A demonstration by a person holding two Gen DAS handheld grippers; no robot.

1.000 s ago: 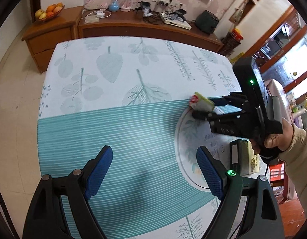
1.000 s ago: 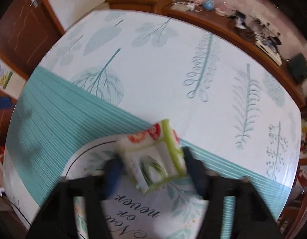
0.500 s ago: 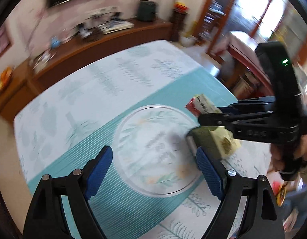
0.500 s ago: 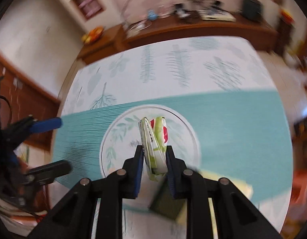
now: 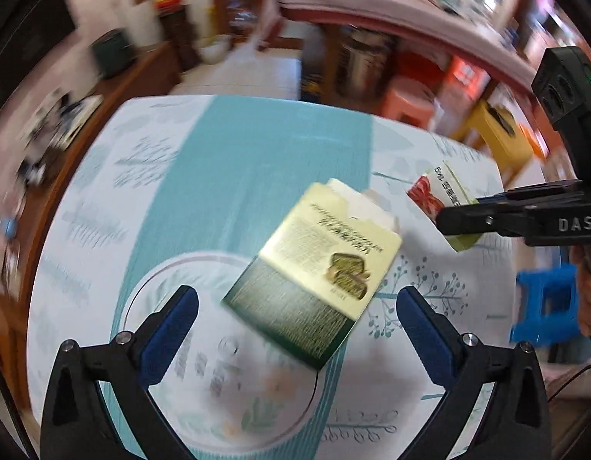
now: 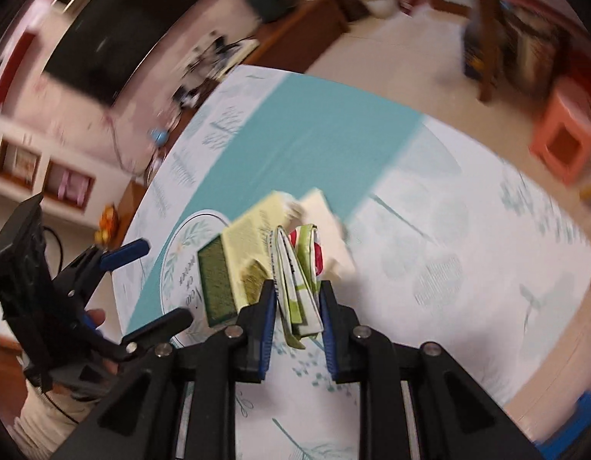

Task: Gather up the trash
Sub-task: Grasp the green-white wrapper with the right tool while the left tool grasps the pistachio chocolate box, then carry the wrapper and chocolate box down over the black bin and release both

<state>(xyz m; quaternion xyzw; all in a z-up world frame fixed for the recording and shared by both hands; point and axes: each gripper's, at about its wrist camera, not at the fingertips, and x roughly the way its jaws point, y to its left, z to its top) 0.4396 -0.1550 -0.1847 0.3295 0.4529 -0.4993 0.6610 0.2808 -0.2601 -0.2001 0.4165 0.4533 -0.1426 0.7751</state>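
A torn green and cream carton (image 5: 314,272) lies on the table with its open end pointing away; it also shows in the right wrist view (image 6: 238,264). My left gripper (image 5: 297,329) is open, its blue pads either side of the carton's near end, not touching it. My right gripper (image 6: 297,299) is shut on a flattened green, white and red wrapper (image 6: 301,276), held above the table just right of the carton. In the left wrist view the wrapper (image 5: 441,191) sticks out of the right gripper's fingers (image 5: 498,214).
The table (image 5: 257,153) wears a teal and white leaf-print cloth with a round printed medallion (image 5: 188,364). Beyond its far edge stand an orange stool (image 6: 563,142), a blue stool (image 5: 548,306), a yellow box (image 5: 498,134) and a wooden sideboard (image 5: 134,73).
Both views swung round fast. The carton has come between my open left pads. My right gripper carried the wrapper to the carton's right side and still holds it.
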